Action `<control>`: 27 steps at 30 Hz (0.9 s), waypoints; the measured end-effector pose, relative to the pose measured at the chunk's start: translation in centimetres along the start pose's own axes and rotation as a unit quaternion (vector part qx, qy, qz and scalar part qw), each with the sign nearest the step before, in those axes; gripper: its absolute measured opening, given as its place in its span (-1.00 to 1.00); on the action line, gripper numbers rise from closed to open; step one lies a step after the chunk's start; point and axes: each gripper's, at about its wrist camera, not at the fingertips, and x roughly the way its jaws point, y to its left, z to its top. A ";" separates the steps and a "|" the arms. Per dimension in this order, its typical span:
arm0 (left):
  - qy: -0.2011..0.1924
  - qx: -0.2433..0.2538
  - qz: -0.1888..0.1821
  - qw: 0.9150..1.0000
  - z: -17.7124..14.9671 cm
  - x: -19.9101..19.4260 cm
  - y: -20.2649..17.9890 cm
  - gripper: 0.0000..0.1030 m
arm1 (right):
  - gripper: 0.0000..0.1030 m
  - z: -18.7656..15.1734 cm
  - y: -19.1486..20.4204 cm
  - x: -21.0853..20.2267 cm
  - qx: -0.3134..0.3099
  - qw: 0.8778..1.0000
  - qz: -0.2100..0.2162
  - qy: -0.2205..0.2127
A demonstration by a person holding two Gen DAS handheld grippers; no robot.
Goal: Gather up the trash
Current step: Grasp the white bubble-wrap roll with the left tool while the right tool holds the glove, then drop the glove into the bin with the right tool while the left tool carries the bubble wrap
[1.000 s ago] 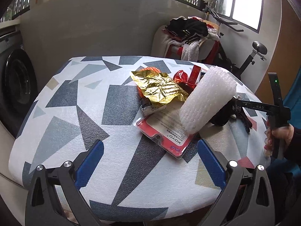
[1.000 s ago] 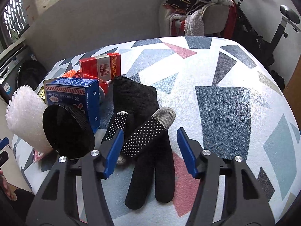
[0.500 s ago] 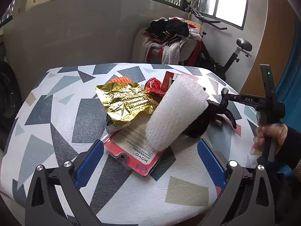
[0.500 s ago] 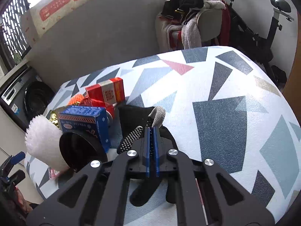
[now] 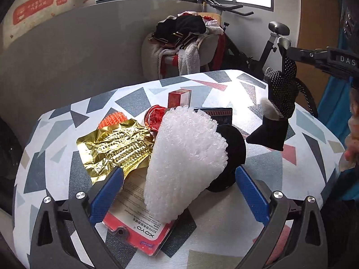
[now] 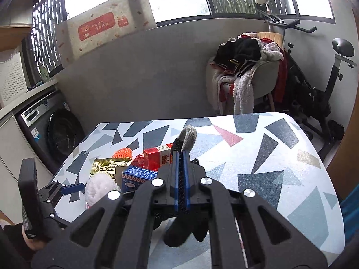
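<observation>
My right gripper (image 6: 180,157) has its blue pads pressed together on a black glove (image 5: 280,94), pinching it by a dotted finger so that the grey fingertip sticks up past the pads and the cuff hangs free above the table (image 6: 280,157). From the left wrist view the glove dangles clear of the cloth, off to the right of the pile. My left gripper (image 5: 179,192) is spread wide and holds nothing; its blue pads stand on either side of a roll of white bubble wrap (image 5: 184,157), apart from it on both sides. That roll leans over a red and white blister card (image 5: 143,231) which lies flat at the near edge of the table. Behind the roll and touching it is a round black lid (image 5: 233,150), standing on its edge. To the left lies a crumpled gold foil bag (image 5: 116,148), with an orange mesh piece (image 5: 112,118) just beyond it and a red plastic piece (image 5: 154,116) beside that. A red carton (image 5: 179,97) stands further back, and a blue box (image 5: 215,114) sits between it and the black lid. Beyond the table are a chair heaped with clothes (image 6: 246,67), an exercise bike (image 6: 325,89) and a washing machine (image 6: 53,130).
</observation>
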 end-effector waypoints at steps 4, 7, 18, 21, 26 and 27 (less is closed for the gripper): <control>-0.005 -0.002 0.006 1.000 0.5 0.9 0.2 0.87 | -0.84 -0.5 0.7 -0.6 -0.013 1.000 0.006 0.004; -0.011 -0.009 -0.019 1.000 0.7 0.5 0.9 0.12 | -0.84 -1.1 1.5 -0.8 -0.035 0.999 0.004 0.009; -0.074 -0.010 -0.048 0.996 2.3 -5.0 2.1 -0.36 | -0.84 -1.4 2.1 -2.0 -0.038 0.999 -0.001 0.007; -0.085 -0.005 -0.059 0.995 2.6 -6.7 1.8 -0.36 | -0.84 -1.2 2.7 -2.8 -0.046 0.999 0.002 0.002; -0.094 -0.006 -0.073 0.993 2.0 -9.2 1.4 -0.36 | -0.84 -1.2 4.0 -4.5 -0.064 0.998 0.008 -0.006; -0.095 -0.007 -0.076 0.993 1.8 -9.6 1.4 -0.36 | -0.84 -1.2 4.2 -4.8 -0.066 0.998 0.010 -0.007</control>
